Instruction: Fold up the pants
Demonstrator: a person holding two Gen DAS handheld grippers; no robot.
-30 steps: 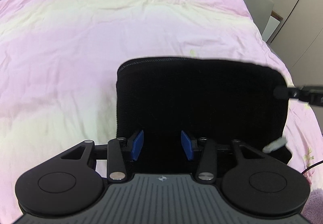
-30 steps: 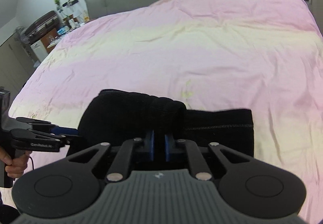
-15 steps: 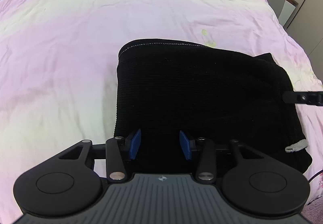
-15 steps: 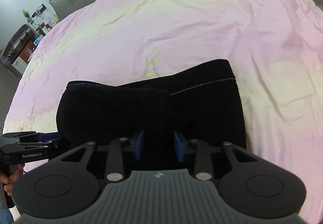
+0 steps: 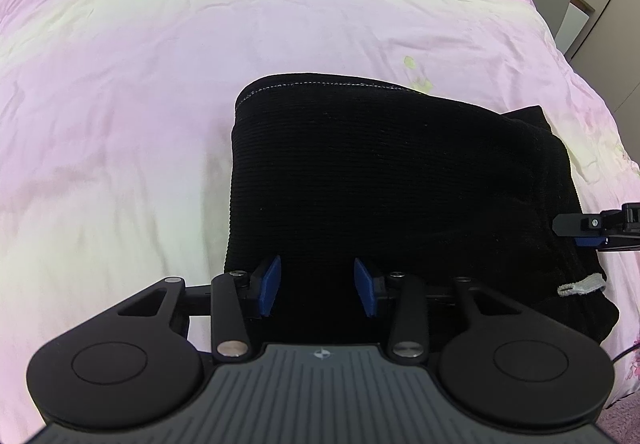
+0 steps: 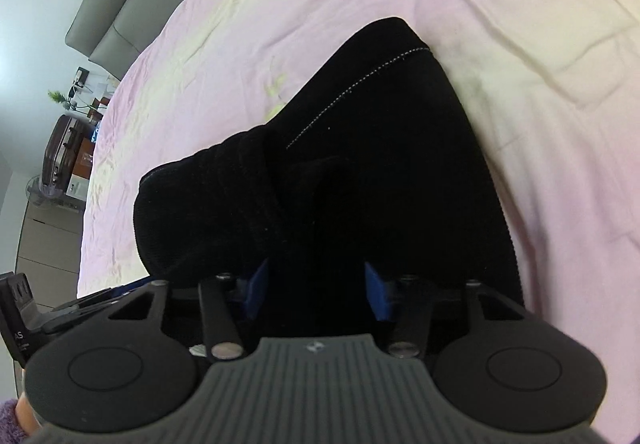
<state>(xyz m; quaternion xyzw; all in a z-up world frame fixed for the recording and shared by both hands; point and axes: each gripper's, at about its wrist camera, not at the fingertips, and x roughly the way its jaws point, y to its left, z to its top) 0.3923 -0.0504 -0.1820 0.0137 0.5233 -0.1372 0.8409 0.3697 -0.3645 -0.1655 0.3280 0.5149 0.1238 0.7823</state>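
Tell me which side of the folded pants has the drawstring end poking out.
The right side in the left wrist view: the grey drawstring tip sticks out near the pants' nearer corner; the other edges show none.

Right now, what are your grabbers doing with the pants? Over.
Left gripper open. Right gripper open, just been closing. Black pants folded on bed. Nothing in the way.

Left gripper [image 5: 317, 291] pointed steeply down, blue pads [image 5: 269, 290] apart with a clear gap; jaws just eased slightly narrower, nothing pinched between them; right gripper [image 6: 317, 289] rolled to one side and angled down, blue pads [image 6: 377, 290] parted, jaws just closing in from a wider spread; dark cloth between them, contact with the pads not discernible.
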